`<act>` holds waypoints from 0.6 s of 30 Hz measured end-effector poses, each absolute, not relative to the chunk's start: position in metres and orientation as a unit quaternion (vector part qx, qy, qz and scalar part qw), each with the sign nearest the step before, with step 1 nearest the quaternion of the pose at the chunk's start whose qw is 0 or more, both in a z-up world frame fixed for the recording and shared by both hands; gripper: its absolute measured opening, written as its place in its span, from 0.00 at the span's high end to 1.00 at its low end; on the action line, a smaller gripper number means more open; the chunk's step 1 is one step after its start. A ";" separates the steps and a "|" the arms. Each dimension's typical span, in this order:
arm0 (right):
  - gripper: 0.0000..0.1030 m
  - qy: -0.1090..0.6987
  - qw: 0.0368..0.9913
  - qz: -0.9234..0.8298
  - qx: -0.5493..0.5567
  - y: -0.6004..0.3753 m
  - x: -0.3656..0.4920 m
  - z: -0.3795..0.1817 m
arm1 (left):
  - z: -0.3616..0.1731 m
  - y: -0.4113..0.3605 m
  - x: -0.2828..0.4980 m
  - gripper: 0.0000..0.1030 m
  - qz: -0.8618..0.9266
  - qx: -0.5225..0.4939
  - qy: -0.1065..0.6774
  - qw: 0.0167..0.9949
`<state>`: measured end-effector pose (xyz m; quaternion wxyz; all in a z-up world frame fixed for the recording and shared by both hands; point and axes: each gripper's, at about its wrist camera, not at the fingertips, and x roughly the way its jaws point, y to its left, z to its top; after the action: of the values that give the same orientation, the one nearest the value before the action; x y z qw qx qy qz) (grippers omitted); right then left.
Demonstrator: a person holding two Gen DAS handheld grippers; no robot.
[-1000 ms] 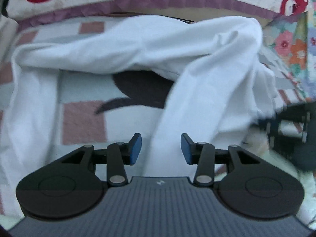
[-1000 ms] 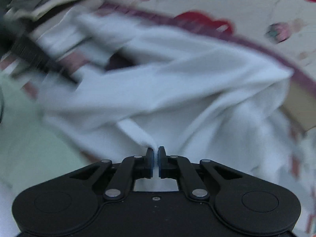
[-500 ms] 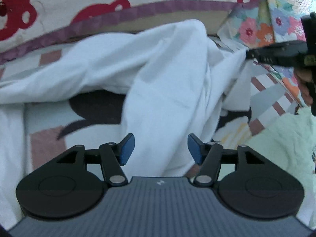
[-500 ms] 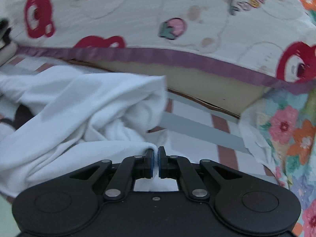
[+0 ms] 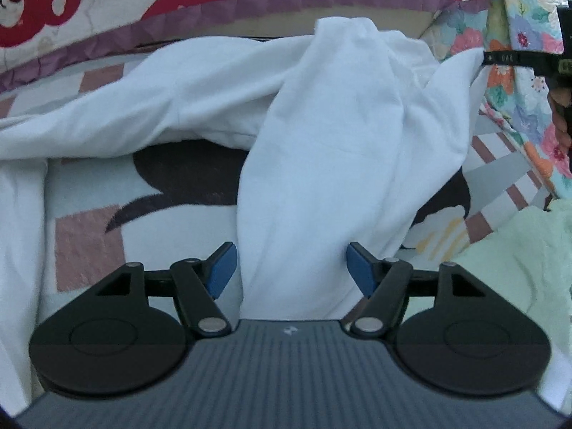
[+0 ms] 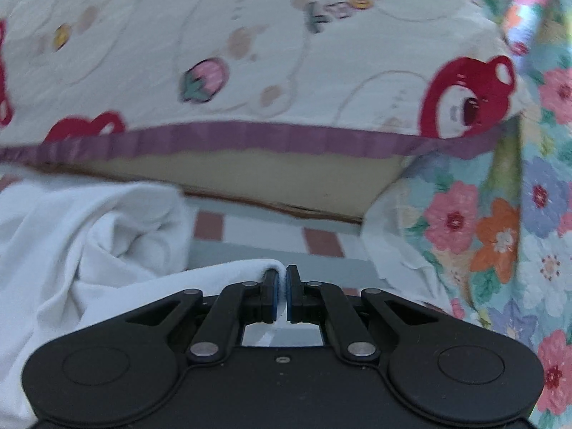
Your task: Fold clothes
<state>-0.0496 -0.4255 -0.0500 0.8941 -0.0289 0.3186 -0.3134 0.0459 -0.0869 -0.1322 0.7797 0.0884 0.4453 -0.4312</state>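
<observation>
1. Cloth is the whole matter here: the white garment (image 5: 321,150) lies crumpled on the patterned blanket (image 5: 89,246), in front of the bear-print pillow (image 5: 107,7) with its purple border. The pale green cloth (image 5: 518,250) at the right side is a separate piece.

2. Handling, as I judge it: the garment looks light, soft and thin, with no stiffness. It will sag and bunch when lifted, and it will slide easily over the blanket. It is not fragile, but a pinch on one layer can drag hidden layers with it.

3. Where to take hold, in my opinion: at an edge or a corner, not in the middle of a fold. The long fold running down toward the left gripper is thick, so a grip there may catch several layers.

4. The left gripper (image 5: 290,271) has its jaws apart; they have just been opening. The fold of white fabric lies between the blue pads (image 5: 223,268), but the pads do not seem to press on it.

5. The right gripper (image 6: 282,295) is closed tight on a thin edge of the garment, which hangs out from the pads to the left. In the left wrist view this gripper appears at the far right, lifting a corner of the fabric into a peak.
</observation>
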 end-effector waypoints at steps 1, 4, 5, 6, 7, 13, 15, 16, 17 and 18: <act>0.96 0.311 0.895 -0.320 -0.025 -0.429 -0.051 -0.046 | -0.131 -0.087 0.044 0.35 -0.429 0.092 0.439 0.784; 0.96 0.291 0.898 -0.327 0.036 -0.446 -0.057 -0.033 | -0.124 -0.087 0.042 0.35 -0.436 0.089 0.423 0.789; 0.96 0.283 0.899 -0.328 0.058 -0.452 -0.059 -0.029 | -0.123 -0.086 0.043 0.35 -0.441 0.082 0.423 0.787; 0.96 0.275 0.900 -0.329 0.073 -0.457 -0.061 -0.025 | -0.124 -0.087 0.044 0.35 -0.447 0.076 0.429 0.781; 0.96 0.269 0.901 -0.331 0.079 -0.461 -0.061 -0.022 | -0.127 -0.088 0.044 0.35 -0.454 0.075 0.437 0.773; 0.96 0.235 0.909 -0.335 0.081 -0.476 -0.068 0.000 | -0.150 -0.104 0.034 0.35 -0.491 0.117 0.474 0.722; 0.96 0.232 0.911 -0.331 0.076 -0.479 -0.070 0.004 | -0.153 -0.110 0.032 0.35 -0.498 0.120 0.475 0.715; 0.96 0.232 0.913 -0.328 0.074 -0.480 -0.072 0.005 | -0.154 -0.113 0.031 0.35 -0.502 0.121 0.475 0.713; 0.96 0.233 0.914 -0.325 0.073 -0.480 -0.073 0.004 | -0.156 -0.116 0.030 0.34 -0.506 0.121 0.476 0.709; 0.96 0.234 0.914 -0.323 0.071 -0.481 -0.074 0.003 | -0.157 -0.119 0.030 0.32 -0.511 0.121 0.476 0.706</act>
<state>-0.0744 -0.4809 0.0030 0.9144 0.0705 0.2336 -0.3230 0.0297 -0.1194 -0.1567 0.7055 0.1205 0.4760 -0.5110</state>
